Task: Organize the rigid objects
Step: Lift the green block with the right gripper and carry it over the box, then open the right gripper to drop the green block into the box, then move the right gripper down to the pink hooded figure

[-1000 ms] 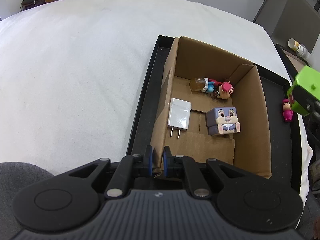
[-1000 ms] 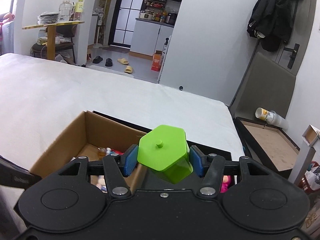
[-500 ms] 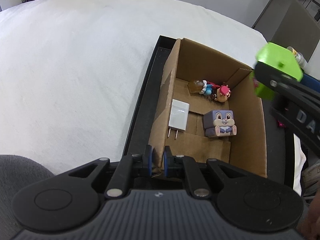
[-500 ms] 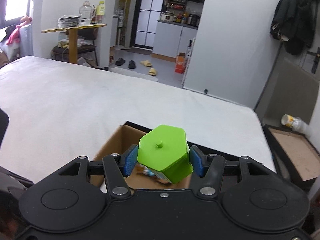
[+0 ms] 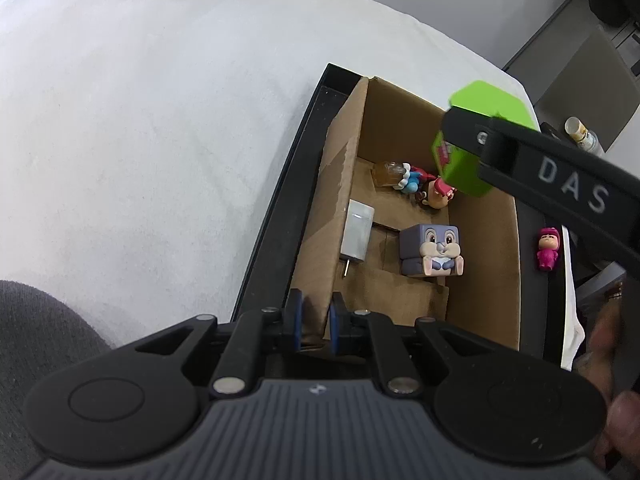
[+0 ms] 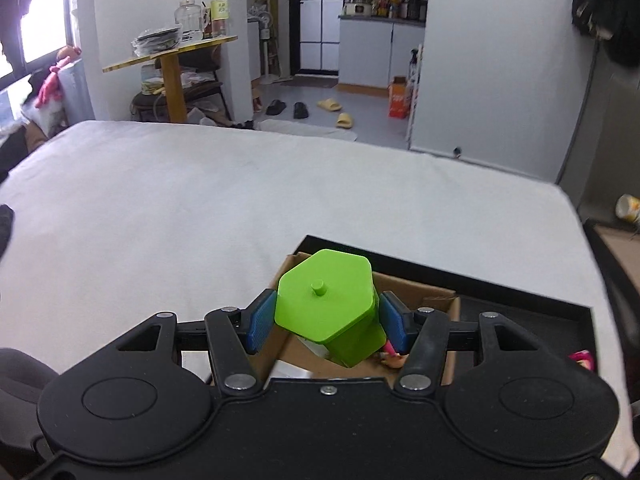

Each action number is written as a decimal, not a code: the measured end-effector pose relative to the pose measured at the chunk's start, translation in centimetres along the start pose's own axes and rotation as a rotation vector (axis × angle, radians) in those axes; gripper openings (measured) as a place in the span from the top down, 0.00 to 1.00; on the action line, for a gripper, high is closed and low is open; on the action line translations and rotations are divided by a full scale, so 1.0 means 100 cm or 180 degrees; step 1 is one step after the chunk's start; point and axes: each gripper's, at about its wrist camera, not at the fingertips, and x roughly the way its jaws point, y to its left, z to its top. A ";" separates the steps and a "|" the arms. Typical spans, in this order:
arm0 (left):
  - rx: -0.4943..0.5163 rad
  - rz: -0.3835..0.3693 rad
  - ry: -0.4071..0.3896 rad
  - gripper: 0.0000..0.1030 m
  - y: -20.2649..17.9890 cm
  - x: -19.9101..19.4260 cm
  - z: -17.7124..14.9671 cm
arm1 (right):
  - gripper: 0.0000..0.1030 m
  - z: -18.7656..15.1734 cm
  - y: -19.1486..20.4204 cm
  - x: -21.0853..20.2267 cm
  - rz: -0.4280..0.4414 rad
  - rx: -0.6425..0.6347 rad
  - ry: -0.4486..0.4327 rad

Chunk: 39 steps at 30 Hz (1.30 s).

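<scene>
An open cardboard box sits in a black tray on a white cloth surface. Inside lie a white charger, a grey bunny cube, small figures and an amber bottle. My left gripper is shut on the box's near wall. In the right wrist view, my right gripper is shut on a green hexagonal container with a small knob on its lid. The left wrist view shows the green container hanging above the box's far right corner.
A pink figure lies in the tray to the right of the box. Beyond the cloth's right edge another dark tray holds a tipped cup. A grey sleeve shows at lower left. The white cloth spreads to the left.
My right gripper has carried the green container leftward, from beside the tray to above the box's far right corner. The left gripper has kept its hold on the box wall.
</scene>
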 end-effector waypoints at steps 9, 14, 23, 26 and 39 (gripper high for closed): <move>-0.0060 -0.0041 0.0024 0.88 0.003 -0.001 0.001 | 0.46 0.009 0.007 0.018 0.0171 -0.0058 0.0167; -0.0076 -0.0053 0.0034 0.88 0.006 -0.001 0.002 | 0.43 0.020 0.002 0.027 0.0327 0.0208 0.0261; -0.0064 -0.0056 0.0026 0.88 0.007 -0.001 0.002 | 0.38 0.010 -0.003 0.021 0.0307 0.0288 0.0338; -0.0056 -0.0052 0.0016 0.88 0.007 -0.002 0.001 | 0.36 0.004 -0.004 0.013 0.0307 0.0310 0.0366; -0.0008 -0.0013 -0.0012 0.88 0.003 -0.002 0.000 | 0.29 -0.016 -0.022 -0.021 0.0158 0.0350 0.0405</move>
